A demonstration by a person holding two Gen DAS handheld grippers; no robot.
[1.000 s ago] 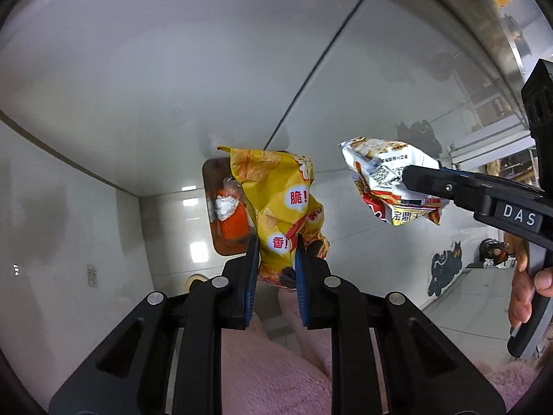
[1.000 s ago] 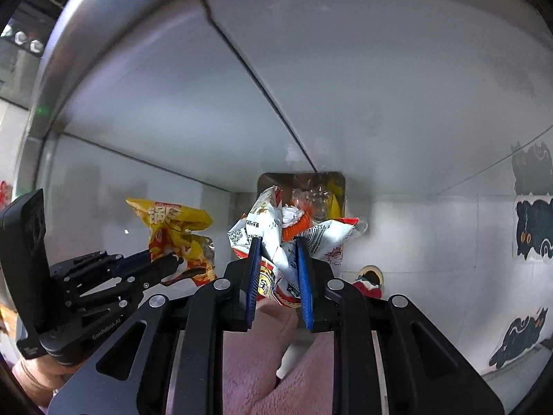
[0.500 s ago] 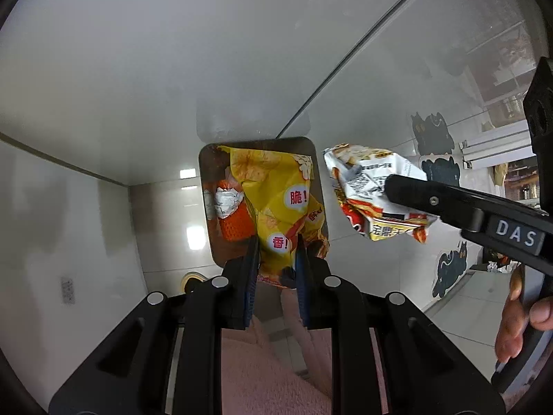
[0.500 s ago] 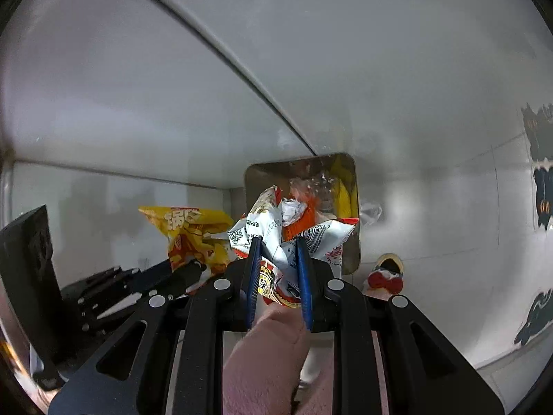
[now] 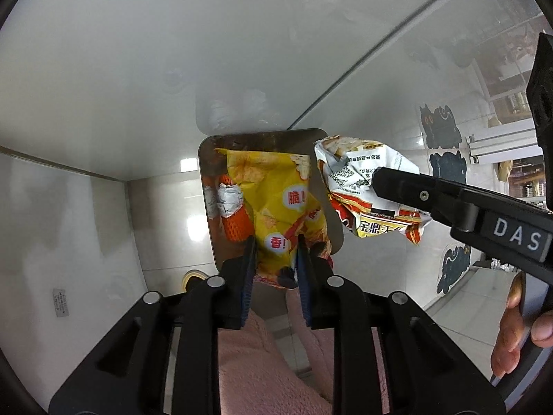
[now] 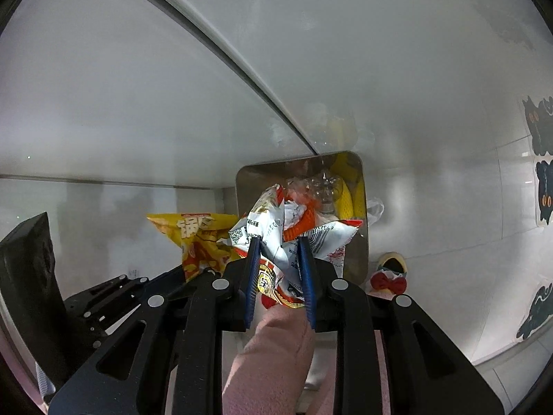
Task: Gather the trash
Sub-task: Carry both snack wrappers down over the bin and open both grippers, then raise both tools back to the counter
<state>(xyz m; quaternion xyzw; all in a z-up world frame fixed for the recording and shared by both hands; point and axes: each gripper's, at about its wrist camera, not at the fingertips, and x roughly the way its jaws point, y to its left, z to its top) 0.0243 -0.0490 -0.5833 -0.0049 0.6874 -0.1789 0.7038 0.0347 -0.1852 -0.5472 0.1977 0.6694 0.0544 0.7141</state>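
My left gripper (image 5: 274,247) is shut on a yellow snack bag (image 5: 276,200) and holds it over the open metal trash bin (image 5: 207,186). My right gripper (image 6: 278,247) is shut on a crumpled white and red snack wrapper (image 6: 276,238), also over the bin (image 6: 245,186). The wrapper shows in the left wrist view (image 5: 359,186), just right of the bin, with the right gripper (image 5: 376,180) clamped on it. The yellow bag shows in the right wrist view (image 6: 193,238), left of the bin. Inside the bin lie orange netting (image 5: 236,221), crumpled paper (image 5: 228,199) and clear plastic (image 6: 323,186).
The bin stands on a pale tiled floor against a white cabinet front (image 5: 138,52). Black cat stickers (image 5: 439,128) are on the wall at the right. A slipper with a red bow (image 6: 389,273) lies right of the bin. Pink fleece trouser legs (image 6: 273,356) fill the bottom.
Both grippers have come down closer to the bin, which looms larger. The yellow bag and the wrapper now hang over its opening. Both grips are unchanged.
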